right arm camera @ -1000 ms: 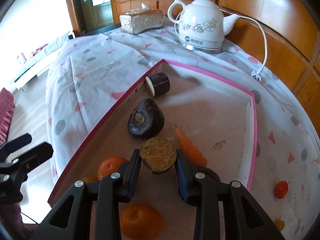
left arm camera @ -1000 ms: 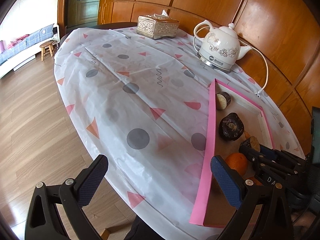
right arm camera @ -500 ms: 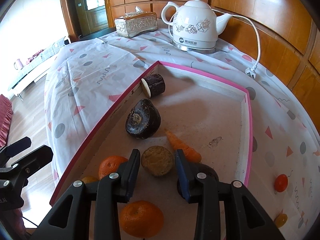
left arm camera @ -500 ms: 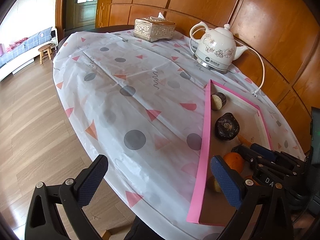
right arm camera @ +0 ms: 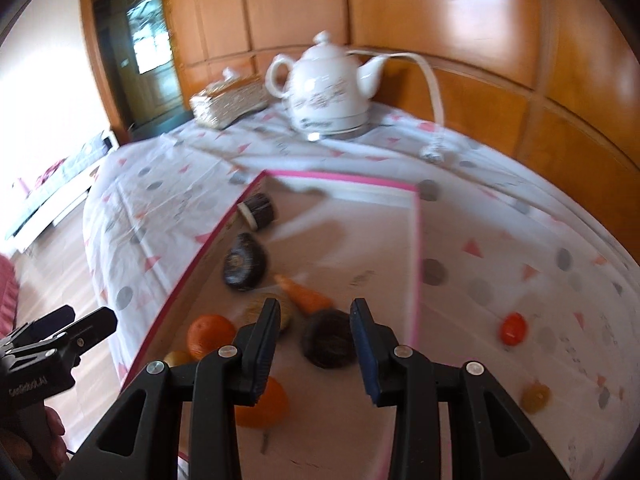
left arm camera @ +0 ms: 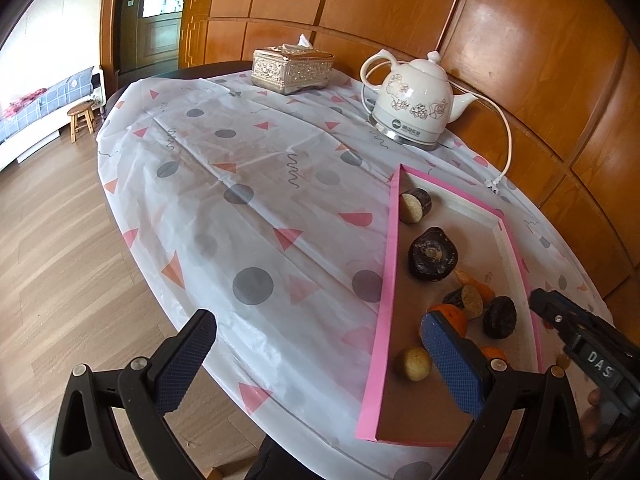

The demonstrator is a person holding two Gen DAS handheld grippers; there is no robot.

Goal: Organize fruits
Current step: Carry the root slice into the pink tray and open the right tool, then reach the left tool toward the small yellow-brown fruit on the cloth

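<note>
both tongs, left gripper (left arm camera: 316, 364) and right gripper (right arm camera: 316, 340), are spread and hold nothing. most fruit sits in the shallow pink-rimmed cardboard tray (right arm camera: 348, 178); next, likely fetching the small red-orange fruit (right arm camera: 513, 329) off the cloth.

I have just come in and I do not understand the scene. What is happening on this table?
A person holds two grippers and sorts fruits into a pink-edged tray. The right gripper is open and empty above the tray. A cut brown half, oranges and dark fruits already lie inside. The left gripper is open at the table's edge and holds nothing. A small red fruit and a yellowish one lie on the cloth, outside the tray.
</note>
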